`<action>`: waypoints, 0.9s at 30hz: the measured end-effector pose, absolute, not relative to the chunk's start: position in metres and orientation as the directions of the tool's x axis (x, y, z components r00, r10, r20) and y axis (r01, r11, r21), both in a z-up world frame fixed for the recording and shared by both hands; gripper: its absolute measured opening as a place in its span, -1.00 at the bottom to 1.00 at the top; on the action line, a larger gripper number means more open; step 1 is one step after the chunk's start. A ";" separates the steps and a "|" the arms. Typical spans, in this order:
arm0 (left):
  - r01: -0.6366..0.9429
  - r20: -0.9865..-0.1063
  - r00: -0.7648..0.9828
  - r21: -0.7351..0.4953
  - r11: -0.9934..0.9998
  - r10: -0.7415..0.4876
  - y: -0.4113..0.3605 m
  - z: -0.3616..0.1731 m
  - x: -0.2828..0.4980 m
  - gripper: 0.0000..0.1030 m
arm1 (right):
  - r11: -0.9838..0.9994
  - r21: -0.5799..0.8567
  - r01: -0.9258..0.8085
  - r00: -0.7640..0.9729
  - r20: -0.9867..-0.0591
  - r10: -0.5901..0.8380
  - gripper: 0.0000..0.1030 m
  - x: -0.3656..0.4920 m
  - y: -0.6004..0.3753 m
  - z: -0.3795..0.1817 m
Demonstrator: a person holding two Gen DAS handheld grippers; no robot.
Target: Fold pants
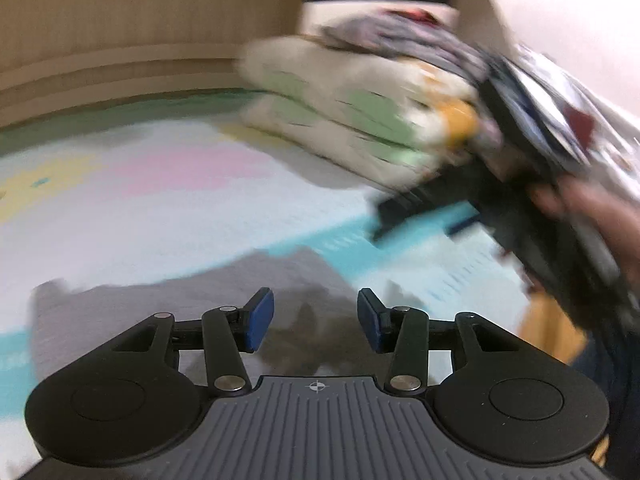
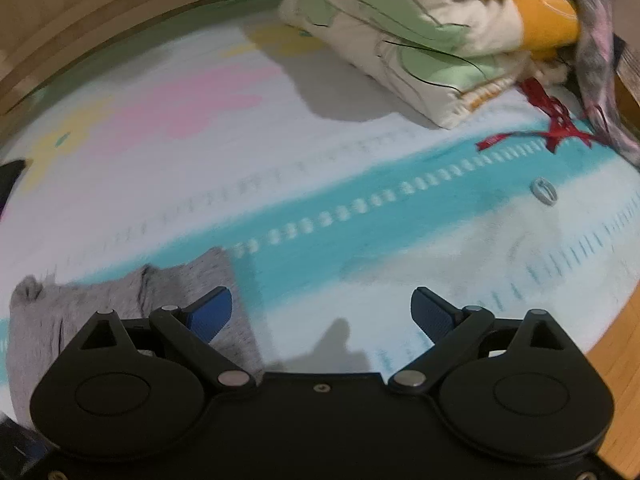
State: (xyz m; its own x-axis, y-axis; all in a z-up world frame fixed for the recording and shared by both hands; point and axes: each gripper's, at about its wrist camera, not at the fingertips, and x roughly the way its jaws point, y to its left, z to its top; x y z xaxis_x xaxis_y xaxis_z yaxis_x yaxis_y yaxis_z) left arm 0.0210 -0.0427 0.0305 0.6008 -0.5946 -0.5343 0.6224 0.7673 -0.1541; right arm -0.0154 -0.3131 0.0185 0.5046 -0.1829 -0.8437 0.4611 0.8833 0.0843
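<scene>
Grey pants (image 1: 168, 304) lie flat on a pastel mat (image 1: 160, 200), folded into a small shape. My left gripper (image 1: 316, 318) is open and empty just above them. In the right wrist view the pants (image 2: 80, 308) lie at the lower left, partly under my left finger. My right gripper (image 2: 322, 312) is wide open and empty over the mat (image 2: 320, 184), to the right of the pants. The other gripper (image 1: 432, 208) shows blurred at the right of the left wrist view, held by a hand.
A folded cream quilt (image 2: 420, 32) with green and orange patches lies at the back right, clothes piled on it (image 1: 400, 36). A red ribbon (image 2: 548, 120) and a small ring (image 2: 544, 191) lie on the mat. Wooden floor (image 2: 616, 360) shows at right, a wooden wall (image 1: 140, 20) behind.
</scene>
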 end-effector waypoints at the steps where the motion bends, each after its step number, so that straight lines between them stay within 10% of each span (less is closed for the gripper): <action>1: 0.582 -0.540 0.622 -0.167 0.796 -0.567 -0.033 0.031 0.028 -0.13 | 0.897 0.073 0.436 0.508 -0.842 -0.179 0.87 -0.014 -0.306 0.017; 12: 0.345 -0.745 0.549 -0.210 0.915 -0.378 0.025 -0.019 0.078 -0.13 | 0.962 0.182 0.203 0.474 -0.878 0.066 0.88 0.006 -0.253 -0.008; 27: 0.320 -0.695 0.562 -0.318 0.893 -0.449 0.046 -0.016 0.083 -0.13 | 0.923 0.307 0.233 0.425 -0.886 0.187 0.79 0.021 -0.245 -0.039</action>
State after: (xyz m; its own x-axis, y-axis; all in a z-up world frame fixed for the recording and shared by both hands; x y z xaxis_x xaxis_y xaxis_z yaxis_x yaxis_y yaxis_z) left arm 0.0827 0.0459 -0.0164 0.5617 -0.4487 -0.6951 0.3199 0.8926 -0.3176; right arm 0.0210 -0.2454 -0.0388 0.4246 0.1872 -0.8858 0.2327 0.9230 0.3066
